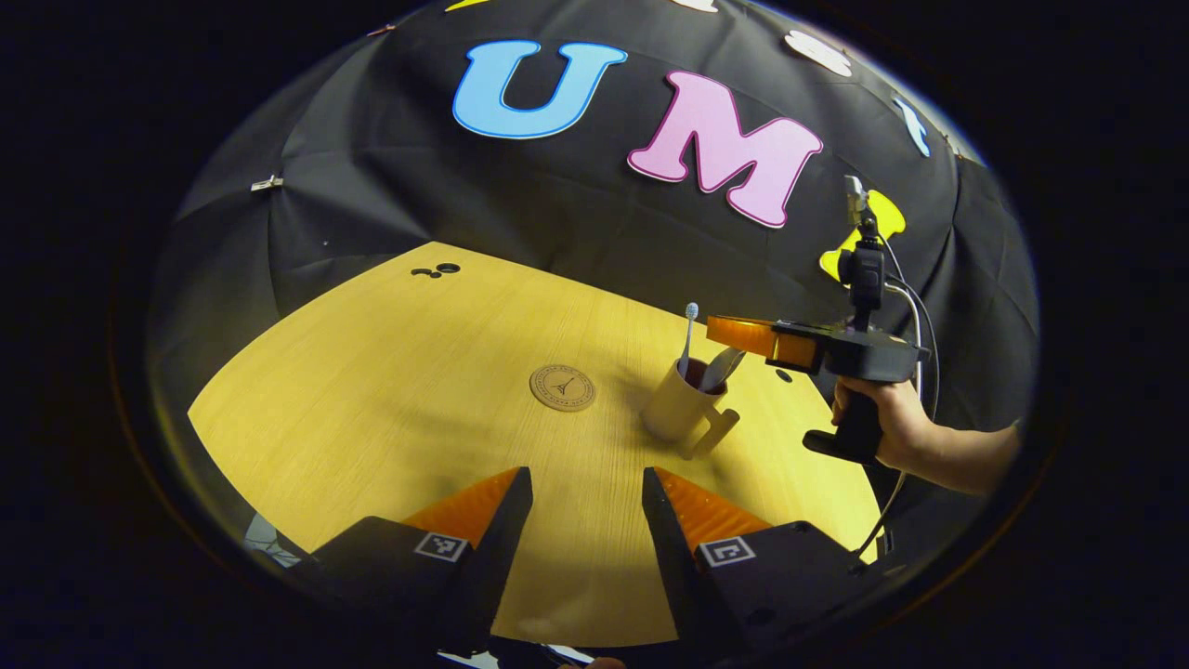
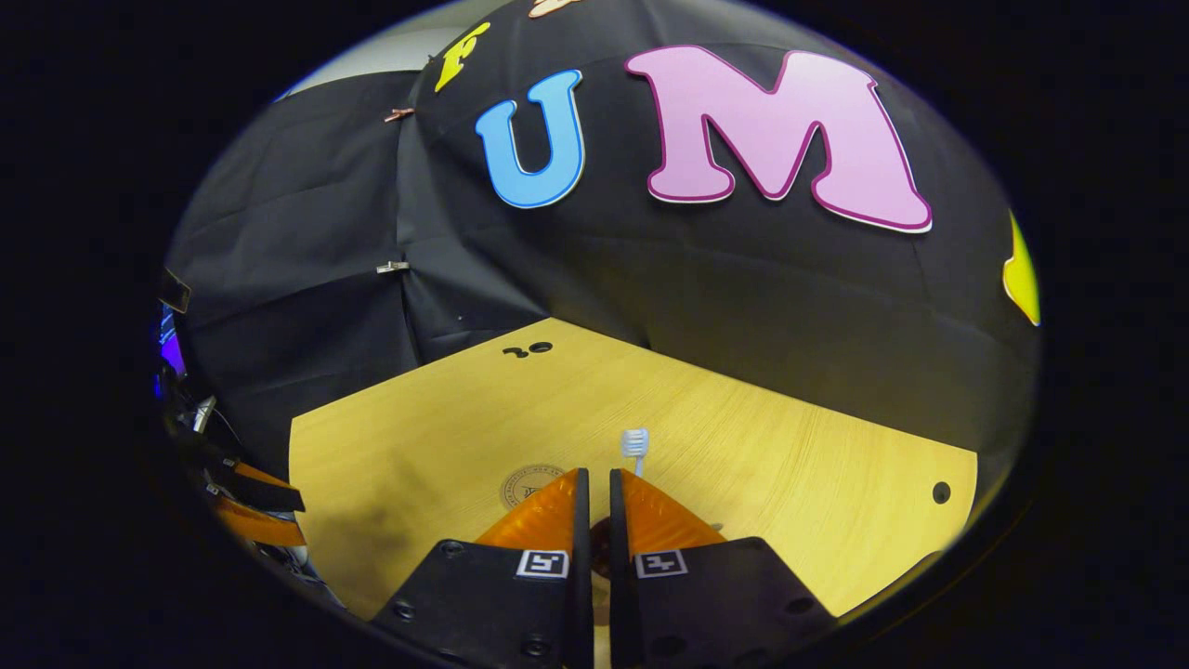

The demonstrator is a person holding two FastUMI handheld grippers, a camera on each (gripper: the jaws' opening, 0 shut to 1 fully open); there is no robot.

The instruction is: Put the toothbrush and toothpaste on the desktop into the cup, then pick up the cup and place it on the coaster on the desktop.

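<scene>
Showing no legible writing, coaster (image 1: pixel 562 387) lies near cup (image 1: pixel 678 409); left jaws released, right seemingly clenched.

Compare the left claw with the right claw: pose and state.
Opening: the left claw's fingers stand wide apart with nothing between them; the right claw's fingers are nearly together, a thin gap left.
Place: the left claw hangs back over the desktop, short of the coaster; the right claw sits right above the cup that holds the toothbrush and toothpaste.
Shared: both point toward the booth wall.
</scene>
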